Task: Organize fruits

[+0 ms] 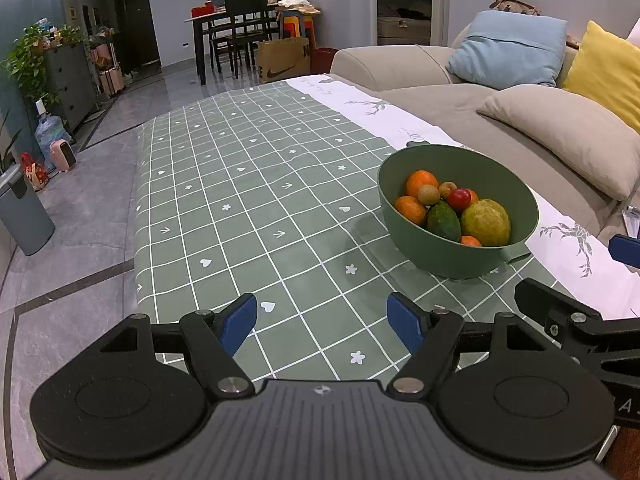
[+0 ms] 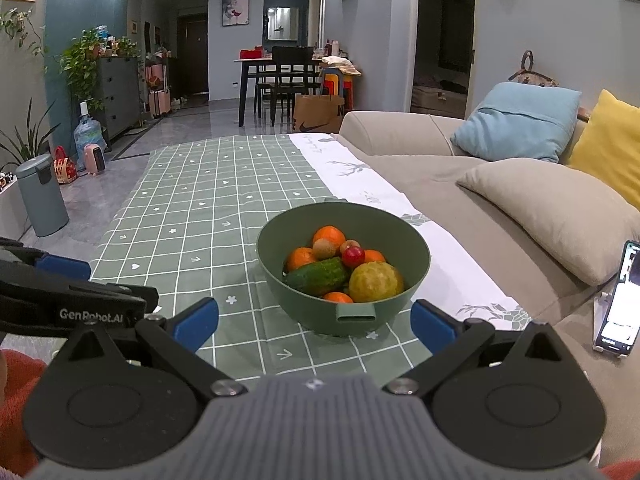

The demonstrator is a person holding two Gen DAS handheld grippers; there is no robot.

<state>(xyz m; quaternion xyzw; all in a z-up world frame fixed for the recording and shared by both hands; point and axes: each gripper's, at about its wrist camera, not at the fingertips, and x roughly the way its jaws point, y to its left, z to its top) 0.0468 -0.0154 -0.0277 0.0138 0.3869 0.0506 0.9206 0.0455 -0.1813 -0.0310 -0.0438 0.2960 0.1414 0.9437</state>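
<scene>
A green bowl [image 1: 456,256] [image 2: 344,320] stands on the green checked tablecloth [image 1: 248,208] [image 2: 208,216]. It holds oranges [image 1: 421,182] [image 2: 329,236], a dark green avocado [image 1: 443,221] [image 2: 318,276], a large yellow-green fruit [image 1: 486,222] [image 2: 376,282], a small red fruit [image 1: 459,198] [image 2: 353,257] and small brownish fruits [image 1: 429,194]. My left gripper [image 1: 322,322] is open and empty, left of and nearer than the bowl. My right gripper [image 2: 314,326] is open and empty, its jaws either side of the bowl's near rim, short of it.
A beige sofa [image 1: 460,96] [image 2: 460,184] with blue [image 2: 516,120], yellow and beige cushions runs along the table's right. A phone [image 2: 618,300] stands on the sofa edge at right. A grey bin [image 2: 42,196] and water bottle [image 2: 89,132] stand on the floor left.
</scene>
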